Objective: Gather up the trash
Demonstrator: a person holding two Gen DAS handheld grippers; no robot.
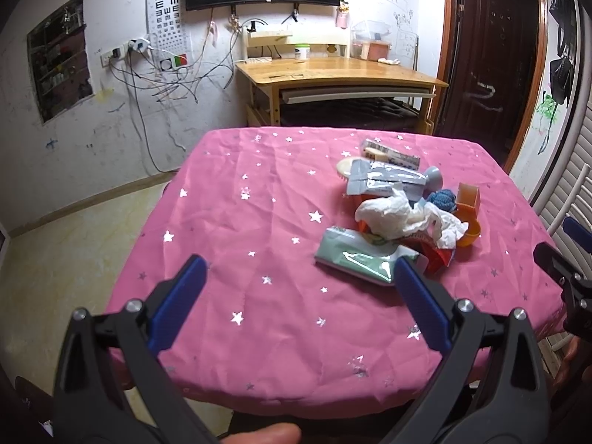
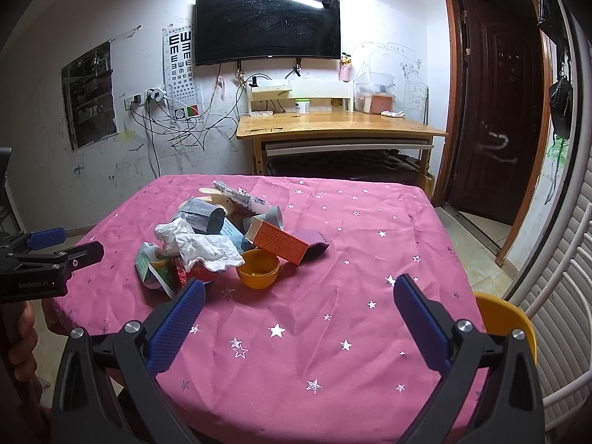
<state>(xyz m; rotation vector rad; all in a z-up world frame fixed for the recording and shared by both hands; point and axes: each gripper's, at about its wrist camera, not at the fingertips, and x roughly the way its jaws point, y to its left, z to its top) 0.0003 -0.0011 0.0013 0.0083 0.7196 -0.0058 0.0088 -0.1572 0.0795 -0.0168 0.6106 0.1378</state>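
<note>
While both grippers hover above the near edge of the counter (image 2: pixel 333 333), which is draped in a pink star-printed cloth, neither holds anything: the left gripper (image 1: pixel 296 277) has its blue-padded fingers spread wide over bare cloth, and the right gripper (image 2: pixel 299 296) is spread just as wide. The trash lies in one loose heap on the cloth, toward the right of the left wrist view and toward the left of the right wrist view. A crumpled white tissue (image 2: pixel 199 244) sits on top of the heap, resting over a red wrapper (image 2: pixel 185 272) and beside a green-and-white packet (image 1: pixel 355 259). Just next to the tissue stands an orange bowl (image 2: pixel 258 268), open side up, and behind the bowl an orange carton (image 2: pixel 281 244) lies on its side, touching a dark purple box (image 2: pixel 314 242). Farther back are a grey foil pouch (image 1: pixel 381 179) and a printed tube (image 2: pixel 240 194). A yellow rim (image 2: pixel 510 318) shows past the counter's right edge. Against the far wall stands a wooden desk (image 2: pixel 340 125) beneath a dark wall-mounted screen (image 2: pixel 268 26).
</note>
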